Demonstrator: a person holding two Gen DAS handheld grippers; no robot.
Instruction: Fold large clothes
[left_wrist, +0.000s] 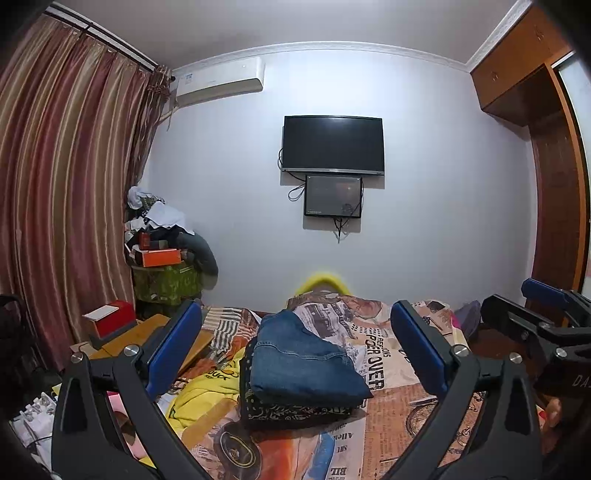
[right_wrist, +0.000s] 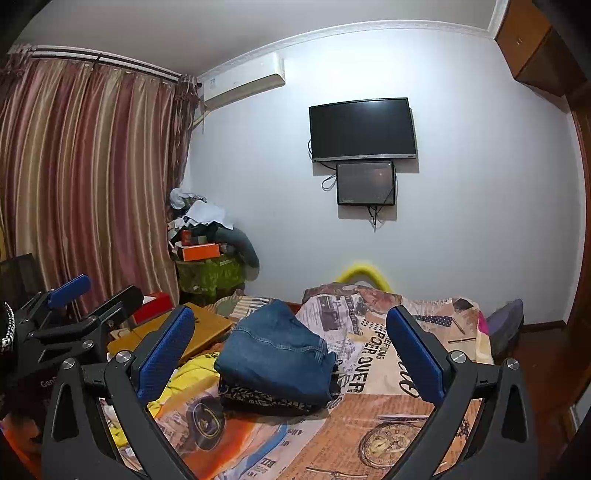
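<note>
Folded blue jeans (left_wrist: 303, 362) lie on top of a folded dark patterned garment (left_wrist: 295, 411) on the bed; they also show in the right wrist view (right_wrist: 277, 358). A crumpled yellow garment (left_wrist: 207, 391) lies to their left (right_wrist: 184, 376). My left gripper (left_wrist: 295, 332) is open and empty, held above the bed short of the stack. My right gripper (right_wrist: 291, 332) is open and empty too, at about the same height. Each gripper shows at the other view's edge: the right one (left_wrist: 535, 299) and the left one (right_wrist: 96, 291).
The bed has a newspaper-print cover (left_wrist: 388, 369). A wooden board (left_wrist: 147, 332) and a red box (left_wrist: 110, 317) sit at the left. A cluttered pile (left_wrist: 162, 243) stands in the corner by striped curtains (left_wrist: 66, 184). A TV (left_wrist: 332, 144) hangs on the far wall. A wardrobe (left_wrist: 554, 184) stands at the right.
</note>
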